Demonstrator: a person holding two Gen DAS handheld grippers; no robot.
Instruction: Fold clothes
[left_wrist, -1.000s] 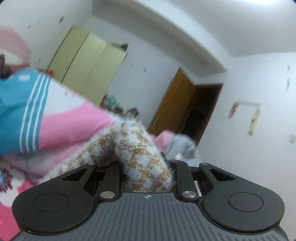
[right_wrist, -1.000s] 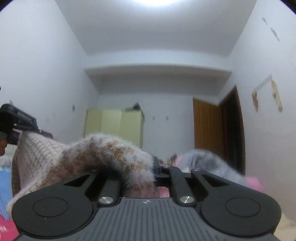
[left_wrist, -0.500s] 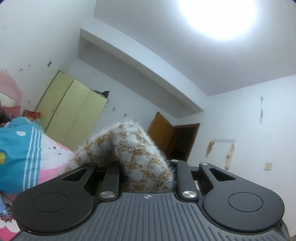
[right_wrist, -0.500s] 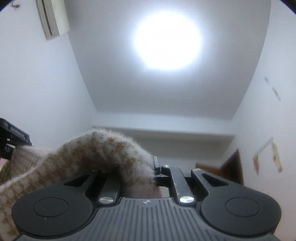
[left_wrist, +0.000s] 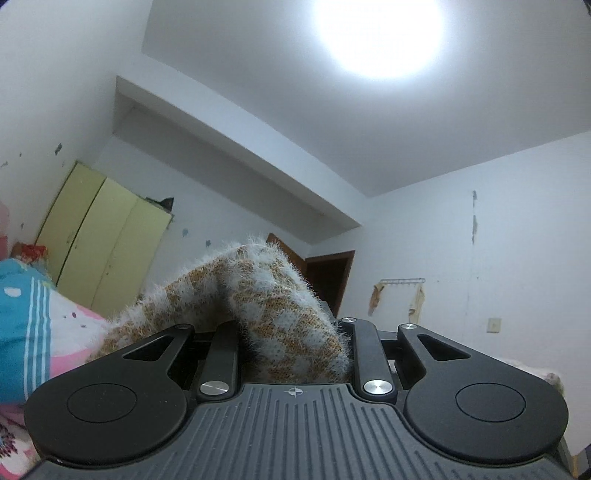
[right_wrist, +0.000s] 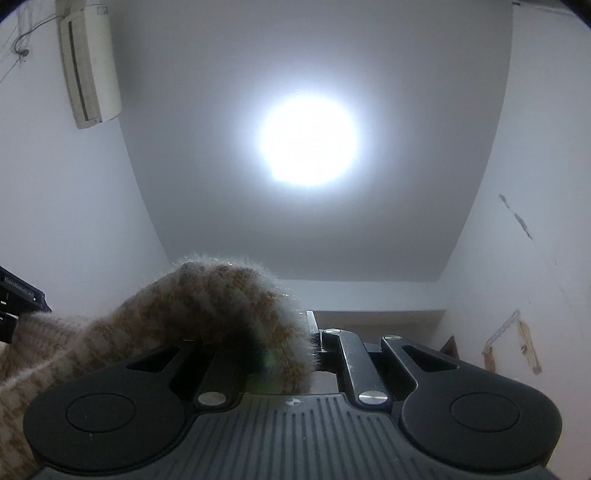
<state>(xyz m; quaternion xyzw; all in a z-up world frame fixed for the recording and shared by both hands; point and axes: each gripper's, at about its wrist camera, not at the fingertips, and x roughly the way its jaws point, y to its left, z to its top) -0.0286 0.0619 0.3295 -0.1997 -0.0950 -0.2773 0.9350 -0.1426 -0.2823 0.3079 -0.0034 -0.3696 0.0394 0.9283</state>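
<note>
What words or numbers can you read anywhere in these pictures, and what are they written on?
"GenRobot.AI": small pale letters on the black device at the left edge of the right wrist view; the reading is unsure because they are tiny.
Air conditioner: no text can be read on it.
Blue and pink bedding: only stripes and shapes, no words.
Fuzzy checked sweater: no label shows.

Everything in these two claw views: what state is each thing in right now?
Left claw: shut on the fuzzy sweater, tilted up.
Right claw: shut on the same sweater, aimed at the ceiling.
Fuzzy sweater: pinched by both claws, draping leftward.
Ceiling lamp: on.
Wardrobe: doors closed.
Brown door: open.
Air conditioner: cannot tell whether running.
</note>
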